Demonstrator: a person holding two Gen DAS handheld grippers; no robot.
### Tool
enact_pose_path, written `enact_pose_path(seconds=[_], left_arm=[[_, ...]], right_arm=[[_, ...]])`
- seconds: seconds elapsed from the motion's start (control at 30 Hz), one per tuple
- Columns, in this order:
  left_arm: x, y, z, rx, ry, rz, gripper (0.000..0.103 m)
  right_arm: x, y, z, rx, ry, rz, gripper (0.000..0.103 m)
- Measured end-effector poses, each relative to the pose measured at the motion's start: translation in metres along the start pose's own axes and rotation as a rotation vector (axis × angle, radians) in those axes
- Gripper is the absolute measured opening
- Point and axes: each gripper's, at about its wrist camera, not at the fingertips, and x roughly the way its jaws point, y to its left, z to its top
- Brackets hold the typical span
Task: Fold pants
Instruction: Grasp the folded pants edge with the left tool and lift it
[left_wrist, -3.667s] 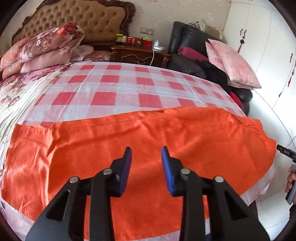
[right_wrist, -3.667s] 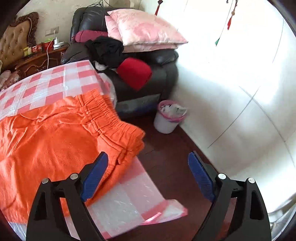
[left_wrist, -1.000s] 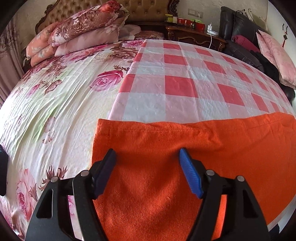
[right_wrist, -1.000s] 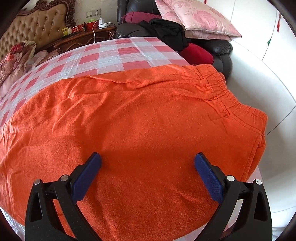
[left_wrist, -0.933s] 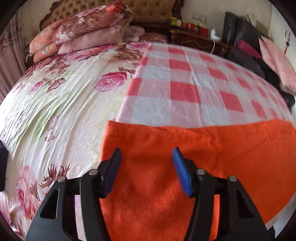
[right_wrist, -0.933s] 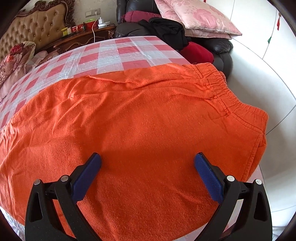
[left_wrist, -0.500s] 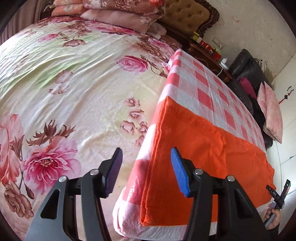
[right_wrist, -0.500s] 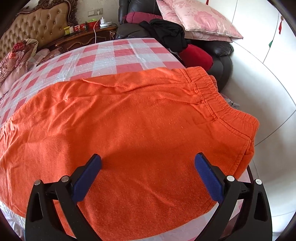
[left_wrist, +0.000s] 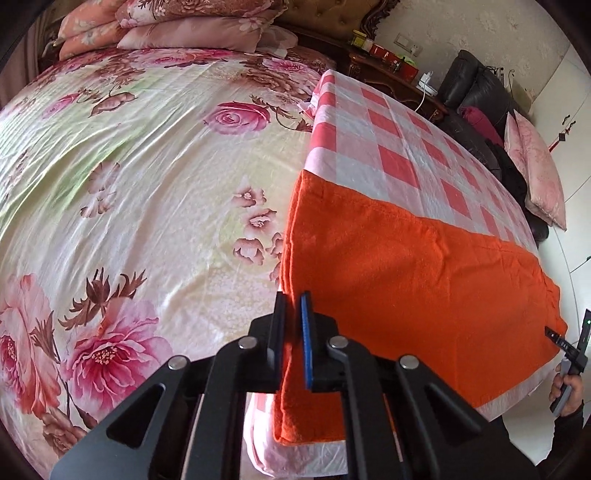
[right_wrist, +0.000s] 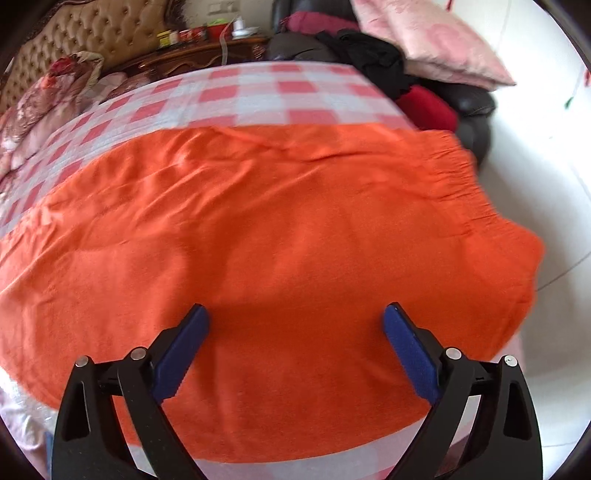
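Note:
Orange pants (left_wrist: 406, 266) lie flat on a red-and-white checked cloth (left_wrist: 391, 144) along the near edge of the bed. My left gripper (left_wrist: 293, 306) is shut on the pants' leg-end hem at the left. In the right wrist view the pants (right_wrist: 280, 229) fill the frame, with the elastic waistband (right_wrist: 461, 184) at the right. My right gripper (right_wrist: 295, 325) is wide open just above the pants' middle, holding nothing.
A floral bedspread (left_wrist: 129, 177) covers the bed's left side, with stacked quilts (left_wrist: 192, 22) at the headboard. A dark sofa with pink pillows (right_wrist: 432, 40) and clothes stands beyond the waistband. A wooden nightstand (left_wrist: 388, 70) holds small items. The bed edge drops off close below the pants.
My left gripper has closed its jaws onto the pants' hem at the leg end. The right gripper has shifted slightly over the pants and stays open.

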Motion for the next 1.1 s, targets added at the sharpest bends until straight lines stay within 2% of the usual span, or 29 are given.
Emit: enact_pose_path(seconds=[0.13, 0.2, 0.27, 0.33, 0.4, 0.43, 0.5, 0.53, 0.6, 0.67, 0.7, 0.77, 0.9, 0.93, 0.97, 1.03, 1.1], left_arm=[[0.008, 0.026, 0.016, -0.066, -0.006, 0.039, 0.007], [0.004, 0.038, 0.021, -0.115, -0.043, 0.066, 0.009], [-0.01, 0.038, 0.024, -0.129, -0.087, 0.101, 0.012], [-0.035, 0.026, 0.022, -0.139, -0.187, 0.112, 0.04], [-0.055, 0.002, 0.018, -0.113, -0.289, 0.114, 0.05], [-0.059, -0.012, 0.015, -0.094, -0.309, 0.103, 0.055], [-0.055, -0.05, 0.006, -0.028, -0.325, 0.075, 0.059], [-0.049, -0.071, 0.001, 0.012, -0.322, 0.054, 0.06], [-0.023, -0.12, -0.01, 0.115, -0.239, 0.052, 0.061], [0.003, -0.163, -0.02, 0.168, -0.167, 0.027, 0.061], [0.013, -0.18, -0.026, 0.192, -0.146, 0.021, 0.061], [0.029, -0.22, -0.038, 0.267, -0.115, 0.024, 0.061], [0.047, -0.284, -0.063, 0.413, -0.068, -0.027, 0.078], [0.05, -0.296, -0.069, 0.435, -0.059, -0.036, 0.085], [0.055, -0.307, -0.073, 0.451, -0.041, -0.044, 0.087], [0.064, -0.322, -0.082, 0.47, -0.016, -0.023, 0.09], [0.073, -0.333, -0.086, 0.476, -0.003, 0.038, 0.093]], right_arm=[[-0.006, 0.035, -0.008, -0.075, 0.001, 0.041, 0.092], [-0.01, 0.048, -0.011, -0.107, -0.004, 0.059, 0.092], [-0.02, 0.052, -0.011, -0.123, -0.046, 0.059, 0.091], [-0.032, 0.043, -0.006, -0.104, -0.098, 0.051, 0.091], [-0.042, 0.02, 0.004, -0.06, -0.157, 0.007, 0.091], [-0.043, 0.006, 0.008, -0.034, -0.174, -0.018, 0.092], [-0.038, -0.023, 0.016, 0.011, -0.17, -0.054, 0.092], [-0.034, -0.036, 0.018, 0.028, -0.165, -0.069, 0.092], [-0.019, -0.056, 0.02, 0.039, -0.122, -0.105, 0.092], [-0.002, -0.064, 0.017, -0.006, -0.066, -0.174, 0.092], [0.0, -0.066, 0.014, -0.016, -0.075, -0.18, 0.093], [-0.001, -0.071, 0.009, -0.002, -0.093, -0.156, 0.094], [-0.009, -0.065, 0.01, 0.01, -0.095, -0.179, 0.095], [-0.014, -0.062, 0.013, 0.027, -0.108, -0.15, 0.095], [-0.018, -0.058, 0.015, 0.04, -0.119, -0.106, 0.095], [-0.019, -0.046, 0.021, 0.035, -0.125, -0.078, 0.095], [-0.016, -0.034, 0.026, 0.028, -0.122, -0.069, 0.095]])
